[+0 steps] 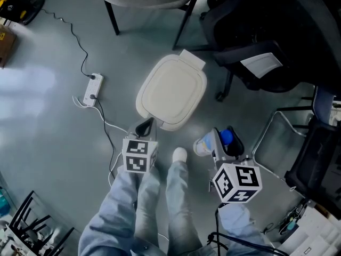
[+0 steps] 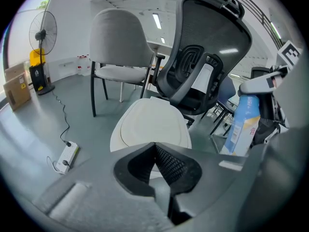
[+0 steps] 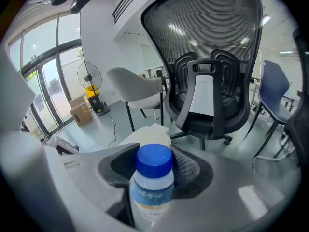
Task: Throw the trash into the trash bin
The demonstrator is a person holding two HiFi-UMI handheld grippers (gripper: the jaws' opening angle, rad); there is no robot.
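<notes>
1. Step in hand: the trash is being carried to the bin. The trash bin (image 1: 171, 91) stands on the floor at the centre of the head view, and its white lid (image 1: 176, 84) lies flat and closed.
2. Task object: the bottle (image 3: 153, 178), clear plastic with a blue cap, is at the lower right of centre in the head view, near the bin but clear of it.
3. Right gripper (image 1: 221, 140): its jaws stand partly apart and are clamped on the bottle, with the pads on either side just below the cap.
4. Left gripper (image 2: 155, 146): its jaws are together with nothing between them. The tips sit at the bin's lower-left edge in the head view; contact cannot be confirmed.
5. Next move (judgement): the lid must be raised before release, probably by the empty left gripper. The bottle then needs to be over the opening before the right jaws part.
</notes>
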